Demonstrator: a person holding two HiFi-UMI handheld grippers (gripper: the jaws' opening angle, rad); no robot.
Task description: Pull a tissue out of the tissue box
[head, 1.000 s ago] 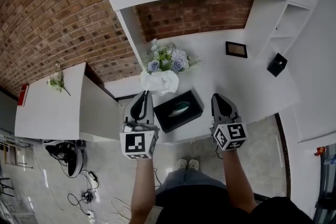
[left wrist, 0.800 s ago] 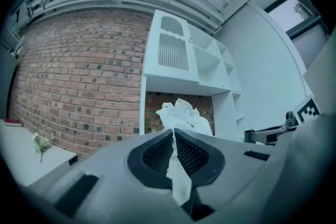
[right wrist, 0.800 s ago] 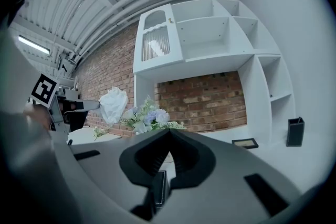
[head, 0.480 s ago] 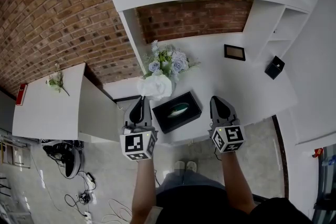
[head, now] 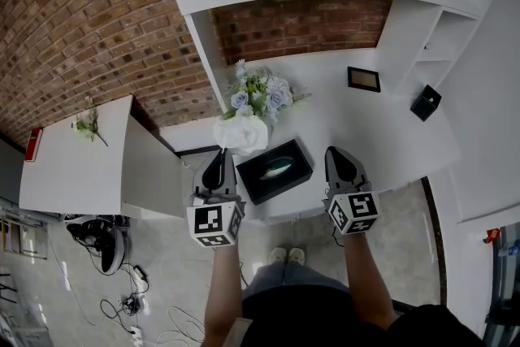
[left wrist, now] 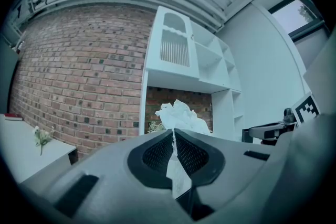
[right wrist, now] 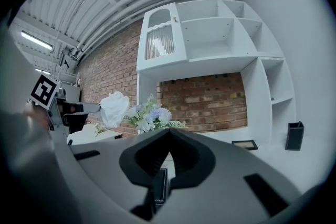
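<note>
The black tissue box [head: 274,171] lies on the white table [head: 382,134], between my two grippers. My left gripper [head: 219,156] is shut on a white tissue [head: 242,132], which bunches up beyond its tips, clear of the box and in front of the flowers. In the left gripper view the tissue [left wrist: 181,115] runs down through the closed jaws of the left gripper [left wrist: 174,136]. My right gripper [head: 335,152] hovers to the right of the box, shut and empty. In the right gripper view the right gripper [right wrist: 168,136] has its jaw tips together, with the box [right wrist: 159,183] below them and the tissue [right wrist: 114,107] at the left.
A bouquet of pale blue flowers [head: 258,93] stands behind the box. A small picture frame [head: 365,79] and a black holder [head: 427,101] sit at the back right, under white shelving. At the left is a white side table [head: 81,175] with a sprig [head: 89,126]. Cables lie on the floor.
My left gripper has sunk a little with the tissue still pinched in it. The right gripper has kept still.
</note>
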